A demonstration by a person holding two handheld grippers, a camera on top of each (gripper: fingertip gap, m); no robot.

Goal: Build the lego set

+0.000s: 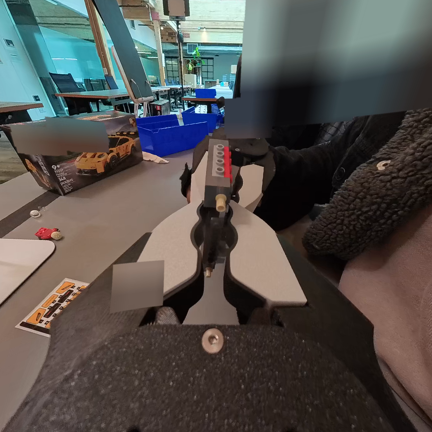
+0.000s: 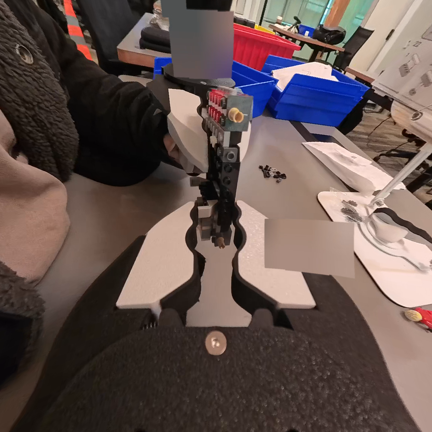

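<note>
A long Lego assembly (image 1: 218,173), dark grey and black with light grey studs, red bricks and a tan pin at one end, is held above the grey table (image 1: 112,210) between both grippers. My left gripper (image 1: 214,208) is shut on the end with the tan pin. My right gripper (image 2: 215,205) is shut on the other, black end of the assembly (image 2: 225,177). Each gripper shows at the far end in the other's view: the right one (image 1: 233,161), the left one (image 2: 187,133).
The Lego box (image 1: 79,154) and blue bins (image 1: 170,138) stand at the back. A small red piece (image 1: 45,233), a sticker sheet (image 1: 53,304), loose black pieces (image 2: 272,174), a paper bag (image 2: 346,163) and a white mat (image 2: 397,275) with a stand lie on the table. A person's sleeves are close by. My two grippers' fingertips are within a few centimetres of each other. From the right gripper's tips to the small red piece (image 1: 45,233) is close to 30 centimetres.
</note>
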